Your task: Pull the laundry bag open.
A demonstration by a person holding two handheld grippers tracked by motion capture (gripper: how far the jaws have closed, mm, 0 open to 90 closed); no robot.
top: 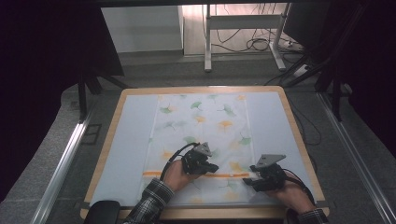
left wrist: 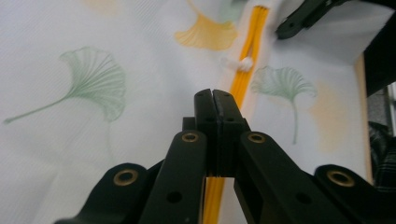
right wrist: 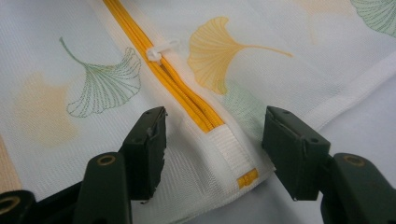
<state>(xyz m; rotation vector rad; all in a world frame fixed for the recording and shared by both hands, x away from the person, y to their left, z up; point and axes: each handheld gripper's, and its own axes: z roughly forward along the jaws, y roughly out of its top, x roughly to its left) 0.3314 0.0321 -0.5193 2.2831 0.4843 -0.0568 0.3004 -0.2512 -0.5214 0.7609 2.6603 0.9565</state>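
Mesh laundry bag (top: 201,135) with ginkgo print lay flat on the bench (top: 285,135), orange zipper (top: 196,174) running across its near end. Left gripper (left wrist: 213,100) had jaws together, low over the zipper line; can't tell if fabric was pinched. Right gripper (right wrist: 212,135) had jaws apart, straddling the white end tab (right wrist: 231,149) at the zipper's end, not yet clamped. White slider pull (right wrist: 161,49) sat near that end, between the two grippers. Likely step: bracing the bag to work the zipper. Next probably needs the right gripper to clamp the tab and the left to take the pull.
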